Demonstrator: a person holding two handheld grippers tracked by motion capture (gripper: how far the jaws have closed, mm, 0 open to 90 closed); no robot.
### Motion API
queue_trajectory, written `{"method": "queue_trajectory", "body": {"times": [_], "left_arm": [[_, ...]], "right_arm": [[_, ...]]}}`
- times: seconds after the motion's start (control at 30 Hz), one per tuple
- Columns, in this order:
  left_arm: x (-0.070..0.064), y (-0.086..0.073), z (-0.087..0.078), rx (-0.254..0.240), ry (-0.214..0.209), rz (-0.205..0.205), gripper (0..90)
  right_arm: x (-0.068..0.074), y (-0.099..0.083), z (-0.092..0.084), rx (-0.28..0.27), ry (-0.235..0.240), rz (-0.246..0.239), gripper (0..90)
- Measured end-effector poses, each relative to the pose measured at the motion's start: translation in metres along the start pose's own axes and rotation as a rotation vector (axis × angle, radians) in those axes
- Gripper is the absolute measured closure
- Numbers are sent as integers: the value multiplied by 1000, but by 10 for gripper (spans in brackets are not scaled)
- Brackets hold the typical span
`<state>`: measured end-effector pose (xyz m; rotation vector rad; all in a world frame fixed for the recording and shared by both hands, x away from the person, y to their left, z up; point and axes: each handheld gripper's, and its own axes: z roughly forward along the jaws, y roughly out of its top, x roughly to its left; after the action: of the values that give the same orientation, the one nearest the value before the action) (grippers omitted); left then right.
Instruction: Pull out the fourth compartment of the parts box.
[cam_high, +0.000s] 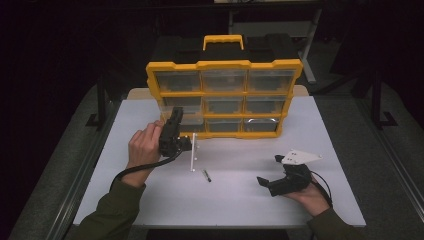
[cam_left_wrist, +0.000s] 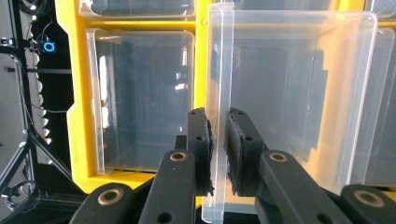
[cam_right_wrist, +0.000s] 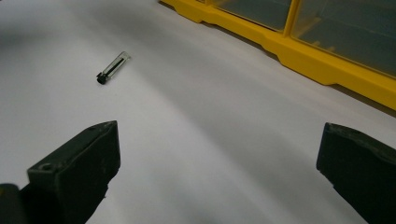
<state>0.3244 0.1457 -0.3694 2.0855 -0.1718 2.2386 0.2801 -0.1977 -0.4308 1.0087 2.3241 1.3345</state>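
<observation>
A yellow organizer (cam_high: 224, 65) with clear drawers stands upright at the back of the table. My left gripper (cam_high: 175, 116) reaches into its left column and is shut on the side wall of a clear plastic drawer (cam_high: 189, 118) that sticks out a little. In the left gripper view the two pads (cam_left_wrist: 201, 140) pinch that thin wall of the drawer (cam_left_wrist: 289, 93), with the left gripper (cam_left_wrist: 217, 122) centred on it. My right gripper (cam_high: 270, 170) rests near the front right, open and holding nothing. A small dark-tipped cylinder (cam_high: 206, 175) (cam_right_wrist: 112, 67) lies on the table between the hands.
The white table (cam_high: 235, 200) has bare room in front of the organizer's yellow frame (cam_right_wrist: 322, 65) (cam_left_wrist: 79, 93). Dark floor and metal stands surround the table. A black case with a yellow handle (cam_high: 223, 41) sits behind the organizer.
</observation>
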Motion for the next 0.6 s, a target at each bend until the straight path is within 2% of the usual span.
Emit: {"method": "queue_trajectory", "body": {"times": [0.07,0.33,0.6], "left_arm": [[0,0,-2,7,2,9,810],[-2,1,-7,1,4,-2,810],[-1,1,-16,3,2,6,809]], "right_arm": [[0,0,0,-1,-1,0,0],[0,0,-1,-2,0,0,0],[0,0,-2,-8,-4,-1,0]]}}
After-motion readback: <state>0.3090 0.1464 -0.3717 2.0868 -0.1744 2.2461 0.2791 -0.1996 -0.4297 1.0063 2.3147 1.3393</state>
